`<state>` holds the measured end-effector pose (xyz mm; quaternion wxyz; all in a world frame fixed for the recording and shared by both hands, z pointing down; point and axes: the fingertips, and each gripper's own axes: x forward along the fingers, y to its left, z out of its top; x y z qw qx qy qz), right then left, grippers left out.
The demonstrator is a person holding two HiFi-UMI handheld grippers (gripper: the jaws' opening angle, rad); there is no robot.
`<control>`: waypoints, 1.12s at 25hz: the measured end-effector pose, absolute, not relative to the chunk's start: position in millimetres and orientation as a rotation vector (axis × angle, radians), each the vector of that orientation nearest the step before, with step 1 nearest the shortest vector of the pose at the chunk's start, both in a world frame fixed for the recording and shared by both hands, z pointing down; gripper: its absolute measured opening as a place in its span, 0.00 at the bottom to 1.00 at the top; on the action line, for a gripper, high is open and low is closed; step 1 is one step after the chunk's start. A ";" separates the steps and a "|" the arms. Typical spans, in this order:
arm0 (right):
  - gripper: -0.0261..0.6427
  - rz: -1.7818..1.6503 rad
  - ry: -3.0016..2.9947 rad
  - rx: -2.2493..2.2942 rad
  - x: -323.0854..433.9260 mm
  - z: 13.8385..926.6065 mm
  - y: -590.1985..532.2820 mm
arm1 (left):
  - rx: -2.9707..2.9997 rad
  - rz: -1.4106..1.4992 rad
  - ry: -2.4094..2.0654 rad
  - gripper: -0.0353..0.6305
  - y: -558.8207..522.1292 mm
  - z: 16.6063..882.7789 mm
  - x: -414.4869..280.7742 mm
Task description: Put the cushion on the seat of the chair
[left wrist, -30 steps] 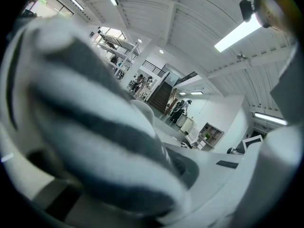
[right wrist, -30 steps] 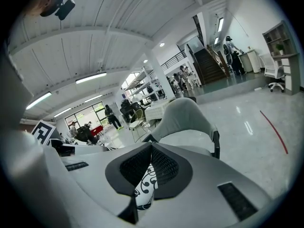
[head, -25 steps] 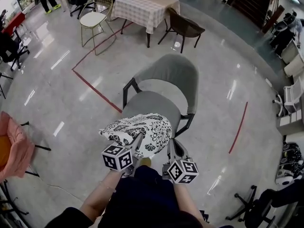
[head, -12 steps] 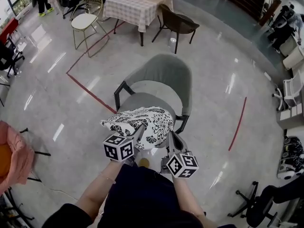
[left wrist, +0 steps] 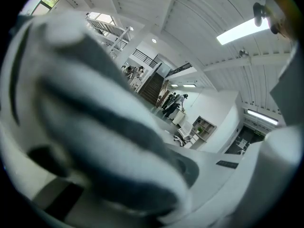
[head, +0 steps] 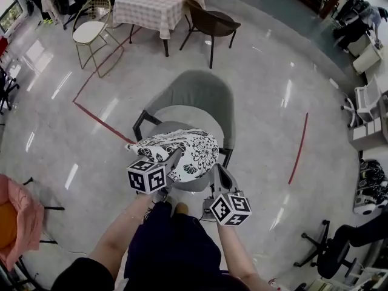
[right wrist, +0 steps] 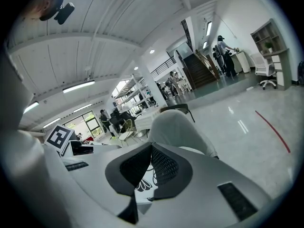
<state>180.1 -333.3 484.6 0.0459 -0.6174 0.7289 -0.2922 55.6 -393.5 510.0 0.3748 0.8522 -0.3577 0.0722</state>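
Left gripper (head: 173, 160) is pinching the cushion (head: 195, 149) at its 7 o'clock edge, above the chair (head: 203, 93) seat (head: 195, 185). Right gripper (head: 223, 176) is pressed together and empty at the cushion's 4 o'clock. My worry: the one-edge pinch sags, so a release lands it skewed off the seat's 6 o'clock lip.

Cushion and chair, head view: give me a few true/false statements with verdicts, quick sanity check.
1. The left hand-held gripper grips the cushion. True.
2. A table with a checked cloth stands beyond the grey chair. True.
3. The cushion lies released on the chair's seat. False: it is held over the seat, in the left hand-held gripper.
4. The cushion is plain white. False: it is white with a black floral print.
5. A dark chair stands beside the table. True.
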 end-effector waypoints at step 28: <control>0.03 -0.978 2.048 -2.014 197.2 572.2 -360.5 | 2.003 0.118 -0.877 0.09 -438.4 645.8 79.3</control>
